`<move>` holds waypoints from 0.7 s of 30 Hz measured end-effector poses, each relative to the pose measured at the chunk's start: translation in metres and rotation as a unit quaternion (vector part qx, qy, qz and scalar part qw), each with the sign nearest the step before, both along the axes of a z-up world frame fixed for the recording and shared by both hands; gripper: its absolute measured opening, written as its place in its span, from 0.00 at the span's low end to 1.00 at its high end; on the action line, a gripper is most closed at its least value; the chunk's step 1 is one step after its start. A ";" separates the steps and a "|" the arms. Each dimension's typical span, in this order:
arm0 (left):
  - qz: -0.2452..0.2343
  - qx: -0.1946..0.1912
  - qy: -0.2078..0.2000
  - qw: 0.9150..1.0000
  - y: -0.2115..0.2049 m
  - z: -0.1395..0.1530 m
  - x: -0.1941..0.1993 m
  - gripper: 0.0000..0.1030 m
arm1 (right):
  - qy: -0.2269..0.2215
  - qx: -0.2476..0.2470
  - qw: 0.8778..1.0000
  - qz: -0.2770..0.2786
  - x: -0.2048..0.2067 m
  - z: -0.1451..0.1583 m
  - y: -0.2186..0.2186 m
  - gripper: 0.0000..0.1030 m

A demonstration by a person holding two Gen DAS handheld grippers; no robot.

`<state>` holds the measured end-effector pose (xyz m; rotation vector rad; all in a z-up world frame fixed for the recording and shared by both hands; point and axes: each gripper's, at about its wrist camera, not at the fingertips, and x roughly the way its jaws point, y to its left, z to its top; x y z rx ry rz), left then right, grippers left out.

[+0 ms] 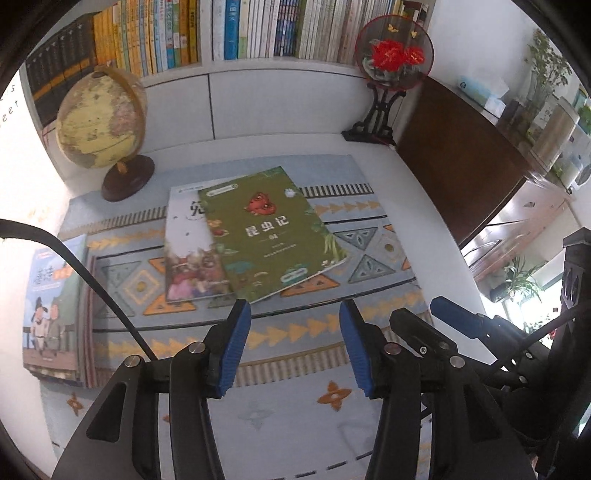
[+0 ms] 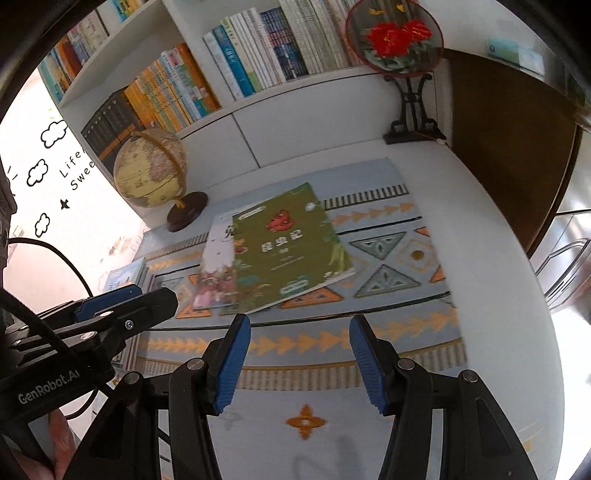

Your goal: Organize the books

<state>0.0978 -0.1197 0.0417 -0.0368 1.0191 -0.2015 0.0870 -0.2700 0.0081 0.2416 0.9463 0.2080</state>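
Note:
A green book lies tilted on top of a white picture book on the patterned mat; both also show in the right wrist view, the green book over the white book. A stack of books sits at the mat's left edge, and also shows in the right wrist view. My left gripper is open and empty, just in front of the green book. My right gripper is open and empty, also just short of it. Each gripper shows in the other's view, the right and the left.
A globe stands at the back left of the table. A round red-flower fan on a dark stand is at the back right. Shelves of upright books run along the back. A dark wooden cabinet stands to the right.

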 end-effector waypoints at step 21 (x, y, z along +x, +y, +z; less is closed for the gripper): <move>0.126 -0.178 0.084 0.972 0.082 -0.123 0.094 0.75 | 0.071 -0.014 0.994 0.085 0.131 -0.080 0.001 0.53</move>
